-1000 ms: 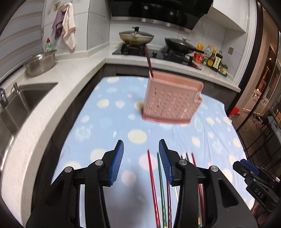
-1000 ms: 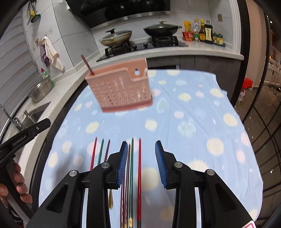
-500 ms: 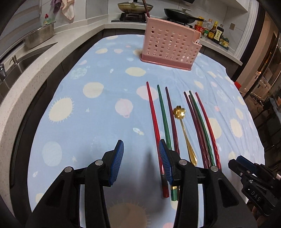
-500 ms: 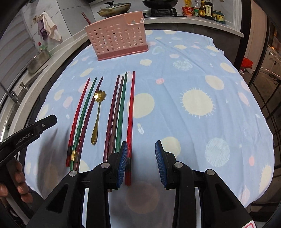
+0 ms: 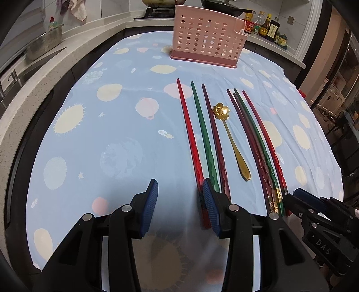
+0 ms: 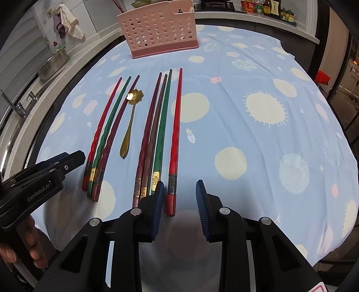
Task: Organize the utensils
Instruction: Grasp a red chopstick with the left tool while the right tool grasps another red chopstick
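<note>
A pink perforated basket (image 5: pixel 206 42) (image 6: pixel 161 33) stands at the far end of the blue cloth, with one dark chopstick (image 6: pixel 117 5) sticking out of it. On the cloth lie three chopsticks (image 5: pixel 204 134) (image 6: pixel 107 130), a gold flower spoon (image 5: pixel 231 139) (image 6: pixel 130 125) and several more chopsticks (image 5: pixel 253 139) (image 6: pixel 157 130). My left gripper (image 5: pixel 179 186) is open low over the cloth, and the leftmost red chopstick's near end lies just inside its right finger. My right gripper (image 6: pixel 179 191) has its jaws closing around the near end of the rightmost red chopstick (image 6: pixel 175 134); the pads stand apart from it.
A white counter (image 5: pixel 33 74) with a sink, a faucet (image 6: pixel 20 107) and a steel bowl (image 5: pixel 44 42) runs along the left. Stove pans and sauce bottles (image 5: pixel 267 27) stand behind the basket. A hand (image 6: pixel 29 247) holds the left gripper. The cloth's right edge drops off the table.
Both grippers came down and tilted toward the cloth, so the chopsticks' near ends now reach their fingertips. The right jaws have narrowed a little.
</note>
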The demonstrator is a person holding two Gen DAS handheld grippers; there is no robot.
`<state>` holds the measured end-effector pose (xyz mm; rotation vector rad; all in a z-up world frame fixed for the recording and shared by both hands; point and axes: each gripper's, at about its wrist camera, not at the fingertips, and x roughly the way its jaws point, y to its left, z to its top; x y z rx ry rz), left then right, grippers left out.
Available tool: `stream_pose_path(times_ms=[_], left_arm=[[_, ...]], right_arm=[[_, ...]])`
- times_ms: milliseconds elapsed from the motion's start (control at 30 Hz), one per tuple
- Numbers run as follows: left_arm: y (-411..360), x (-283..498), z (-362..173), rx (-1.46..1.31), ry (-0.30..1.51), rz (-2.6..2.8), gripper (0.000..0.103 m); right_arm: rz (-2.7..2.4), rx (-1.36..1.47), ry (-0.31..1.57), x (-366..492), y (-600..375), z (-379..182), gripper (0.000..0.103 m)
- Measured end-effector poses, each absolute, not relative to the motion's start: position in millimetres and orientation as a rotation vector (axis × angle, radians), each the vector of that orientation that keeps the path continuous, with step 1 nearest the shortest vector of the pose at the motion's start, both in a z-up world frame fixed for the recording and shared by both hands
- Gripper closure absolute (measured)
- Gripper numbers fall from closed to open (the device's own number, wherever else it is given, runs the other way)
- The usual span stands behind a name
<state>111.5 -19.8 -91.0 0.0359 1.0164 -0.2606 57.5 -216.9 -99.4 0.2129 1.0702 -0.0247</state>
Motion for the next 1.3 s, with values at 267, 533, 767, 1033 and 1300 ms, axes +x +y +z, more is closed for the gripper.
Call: stream_pose_path(times_ms=[267, 533, 767, 1033, 1300], left_arm=[[-26.7, 109.2, -99.1, 0.052, 1.03, -0.28, 0.063], [-25.4, 102.8, -101.5, 0.074, 1.021, -0.284, 0.064], [-22.8, 100.2, -102.2, 0.079, 1.01, -0.271, 0.072], [-10.4, 101.8, -101.9, 0.043, 1.011, -0.267, 0.095], [-4.3, 100.1, -95.0, 0.001, 1.009, -0.276, 0.096]], right_arm=[[-0.027, 0.213, 1.075, 58.5, -217.5, -101.4, 0.083], [-0.028, 0.21, 1.075, 58.2, -217.1, -102.2, 0.083], [-0.029, 0.203, 1.074, 57.9, -216.9, -102.9, 0.083], [-0.032, 0.205, 1.074, 57.5, -218.2, -103.1, 0.091], [-0.034, 0.197, 1.06, 54.1, -219.0, -97.7, 0.096]])
